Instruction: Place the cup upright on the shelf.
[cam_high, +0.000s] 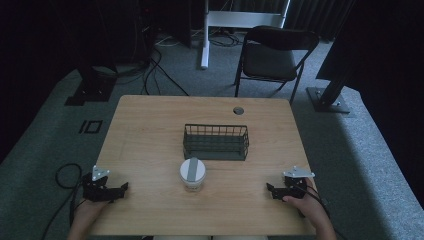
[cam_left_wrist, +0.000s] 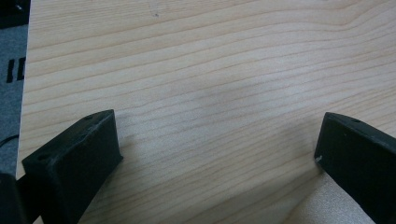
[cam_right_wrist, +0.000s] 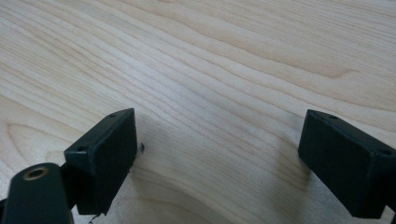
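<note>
Jar w/ grey-taped lid stands upright at table centre-front, just before the wire basket. It sits between both grippers, about equally near each: to the right of left gripper, left of right gripper. Both jaws spread wide, holding nothing, resting low over bare table.

Your forearms cut off by bottom edge in high view. Contents of clear jar with white, grey-striped lid too small to tell.
</note>
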